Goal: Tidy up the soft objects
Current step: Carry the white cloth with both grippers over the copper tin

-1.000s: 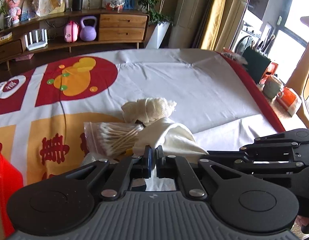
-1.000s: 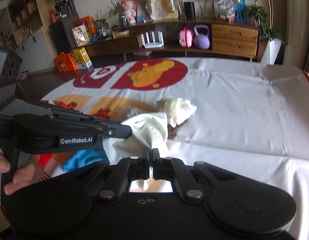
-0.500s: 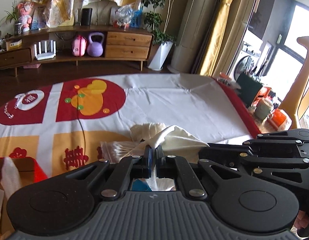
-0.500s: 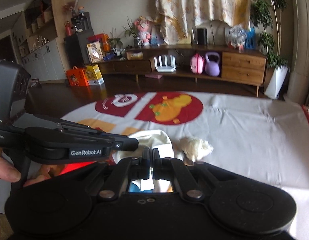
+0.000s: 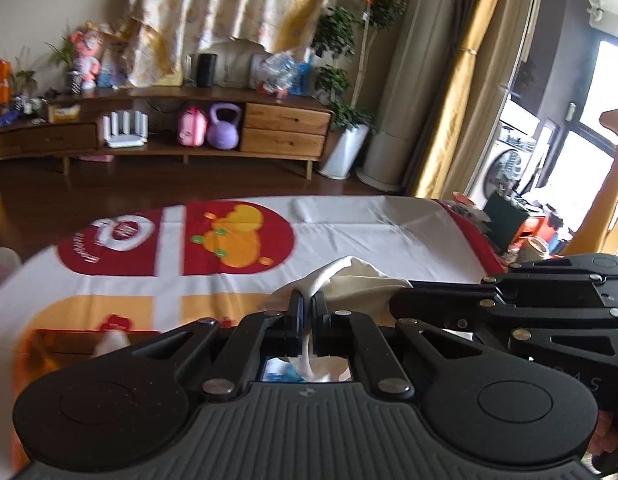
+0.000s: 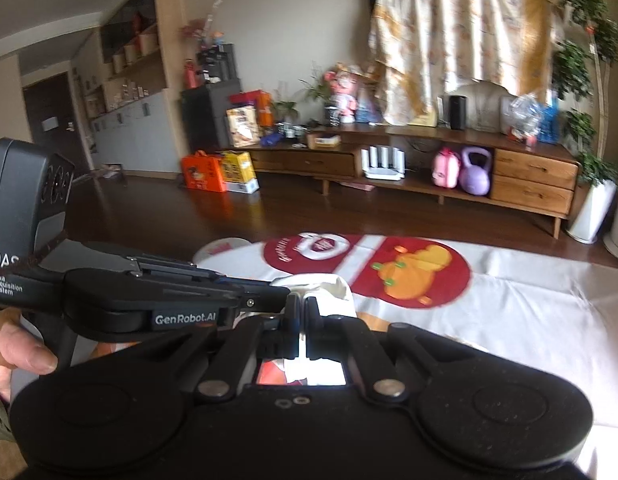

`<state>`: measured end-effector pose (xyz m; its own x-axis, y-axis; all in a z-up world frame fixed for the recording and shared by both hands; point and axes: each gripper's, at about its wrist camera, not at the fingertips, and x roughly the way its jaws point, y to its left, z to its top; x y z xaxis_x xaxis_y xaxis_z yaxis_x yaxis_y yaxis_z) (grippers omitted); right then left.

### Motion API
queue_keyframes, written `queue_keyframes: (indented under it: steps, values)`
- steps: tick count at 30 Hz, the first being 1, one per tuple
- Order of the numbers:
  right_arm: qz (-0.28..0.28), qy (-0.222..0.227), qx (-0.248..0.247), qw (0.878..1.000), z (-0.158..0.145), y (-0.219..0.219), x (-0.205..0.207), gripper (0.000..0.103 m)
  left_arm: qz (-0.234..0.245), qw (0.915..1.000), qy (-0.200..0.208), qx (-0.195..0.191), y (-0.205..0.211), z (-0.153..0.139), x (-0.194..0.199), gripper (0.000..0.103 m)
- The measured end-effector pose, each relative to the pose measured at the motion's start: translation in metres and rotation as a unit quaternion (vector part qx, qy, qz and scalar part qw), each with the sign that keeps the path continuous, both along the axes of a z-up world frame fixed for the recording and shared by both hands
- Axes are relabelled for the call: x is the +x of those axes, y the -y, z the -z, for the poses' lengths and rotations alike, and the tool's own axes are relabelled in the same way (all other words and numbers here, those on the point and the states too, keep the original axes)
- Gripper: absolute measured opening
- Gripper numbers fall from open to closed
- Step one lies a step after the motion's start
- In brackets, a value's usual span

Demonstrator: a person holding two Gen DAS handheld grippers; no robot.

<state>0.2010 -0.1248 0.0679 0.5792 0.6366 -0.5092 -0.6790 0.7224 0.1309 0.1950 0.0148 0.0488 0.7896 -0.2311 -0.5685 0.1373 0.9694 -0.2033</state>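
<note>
Fingers of both grippers are pinched together on the same white cloth: the left gripper clamps a fold that runs up between its pads and hangs below them through the frame gap, and the right gripper clamps another bit of the cloth, a thin strip showing between its pads. Cloth bunches just ahead of the fingertips in both views, held above the printed tablecloth, not resting on it. Left wrist view shows the right gripper coming in from the right edge, its tip at the cloth just beside the left fingers; also a red box with a white tissue at the lower left, blurred, and something blue under the frame gap, too small to tell. Only this view shows the curtain, the window side and clutter off the table's right edge. Right wrist view shows the left gripper crossing from the left with its tip touching the cloth, and a hand on its handle at the left edge. Only this view shows the orange and yellow boxes on the floor and the wall shelving. Both show the wooden sideboard with the purple kettlebell.
</note>
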Motion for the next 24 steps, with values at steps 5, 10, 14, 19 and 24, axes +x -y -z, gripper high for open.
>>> queue_keyframes:
  steps: [5,10,14,19,24]
  values:
    - [-0.037,0.007,0.006,0.999,-0.011,-0.039,-0.009,0.001,-0.031,0.9994,0.006,0.017,-0.036,-0.017,-0.021,0.004]
    - [-0.071,0.010,0.005,0.997,-0.015,-0.082,-0.013,0.001,-0.058,0.9978,0.010,0.031,-0.070,-0.024,-0.038,0.004]
    - [-0.089,-0.001,0.002,0.996,-0.011,-0.112,-0.013,0.001,-0.082,0.9961,0.003,0.033,-0.095,-0.021,-0.044,0.004]
    - [-0.106,-0.019,-0.010,0.994,0.003,-0.145,-0.014,0.001,-0.105,0.9938,-0.012,0.035,-0.124,-0.009,-0.045,0.004]
    - [-0.115,-0.043,-0.028,0.992,0.023,-0.169,-0.014,0.001,-0.121,0.9913,-0.040,0.033,-0.148,0.016,-0.041,0.004]
